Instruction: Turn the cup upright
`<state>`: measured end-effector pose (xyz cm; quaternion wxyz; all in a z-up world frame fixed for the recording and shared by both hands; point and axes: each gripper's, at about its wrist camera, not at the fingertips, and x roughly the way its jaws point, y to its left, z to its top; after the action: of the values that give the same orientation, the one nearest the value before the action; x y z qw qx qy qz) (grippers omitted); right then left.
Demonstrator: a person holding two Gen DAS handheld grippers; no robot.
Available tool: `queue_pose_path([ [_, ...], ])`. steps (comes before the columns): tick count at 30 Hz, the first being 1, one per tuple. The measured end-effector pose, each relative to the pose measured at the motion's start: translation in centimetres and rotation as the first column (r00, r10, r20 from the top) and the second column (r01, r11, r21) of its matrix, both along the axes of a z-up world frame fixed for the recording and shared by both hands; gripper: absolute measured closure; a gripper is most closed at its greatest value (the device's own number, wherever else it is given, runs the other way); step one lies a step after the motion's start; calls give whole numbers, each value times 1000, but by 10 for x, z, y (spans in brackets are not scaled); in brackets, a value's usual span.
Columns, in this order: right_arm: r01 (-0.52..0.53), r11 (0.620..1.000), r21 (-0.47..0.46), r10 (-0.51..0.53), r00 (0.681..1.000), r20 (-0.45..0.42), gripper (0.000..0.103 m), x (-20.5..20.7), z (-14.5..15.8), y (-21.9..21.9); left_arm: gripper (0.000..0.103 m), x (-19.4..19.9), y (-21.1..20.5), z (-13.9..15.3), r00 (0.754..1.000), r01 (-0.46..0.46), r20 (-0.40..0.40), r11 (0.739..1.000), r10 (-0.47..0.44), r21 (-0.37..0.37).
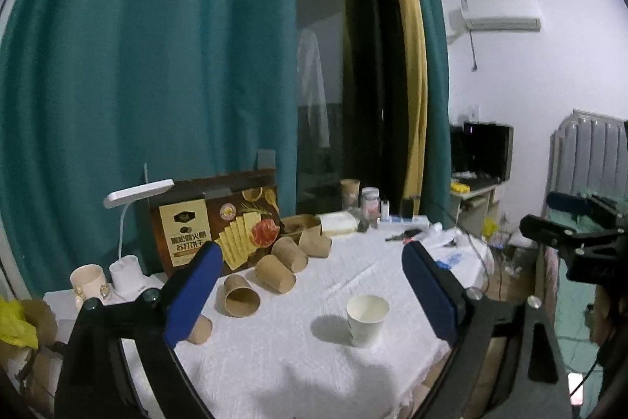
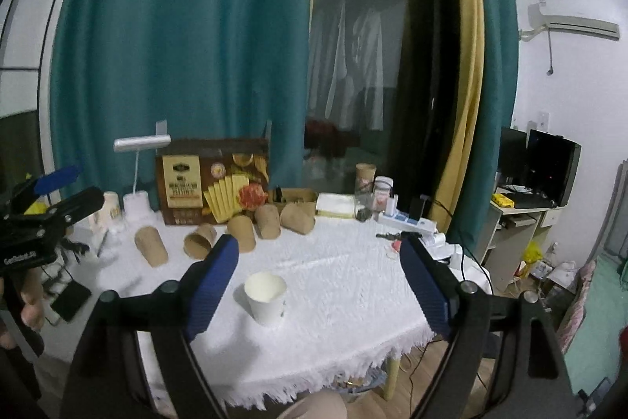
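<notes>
Left wrist view: the left gripper (image 1: 310,285) was held above the white tablecloth (image 1: 298,360), jaws spread wide and empty. The white paper cup (image 1: 367,319) stood mouth-up near the front of the table, so the flip appeared done. Brown cups (image 1: 274,273) lay on their sides behind it; any further flip would call for a grasp across the wall, not the rim.

Right wrist view: the right gripper (image 2: 320,281) was likewise spread apart, holding nothing, with the white paper cup (image 2: 266,297) upright between its fingers' lines of sight and untouched. Retreat was best made upward, clear of the rim.
</notes>
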<state>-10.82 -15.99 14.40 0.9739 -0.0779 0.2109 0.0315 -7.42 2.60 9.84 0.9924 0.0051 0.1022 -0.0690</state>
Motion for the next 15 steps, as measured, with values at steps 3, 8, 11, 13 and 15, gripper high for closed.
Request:
queue_pose_path([
  [3,1,1000,28,-2,1000,28,20,-11,7,3,3,-17,8,6,999,1,47,999,1,-41],
  [8,8,998,58,-11,998,57,19,-25,9,13,0,-35,18,9,992,-26,121,999,31,-46],
  [11,5,997,83,-11,997,77,10,-32,7,17,0,-33,25,6,994,-21,107,999,26,-48],
  [13,6,995,100,-15,996,87,10,-35,4,18,0,-31,27,4,995,-22,98,999,26,-40],
  [15,12,993,115,-22,996,86,9,-32,0,21,0,-31,30,2,995,-23,93,999,26,-34],
])
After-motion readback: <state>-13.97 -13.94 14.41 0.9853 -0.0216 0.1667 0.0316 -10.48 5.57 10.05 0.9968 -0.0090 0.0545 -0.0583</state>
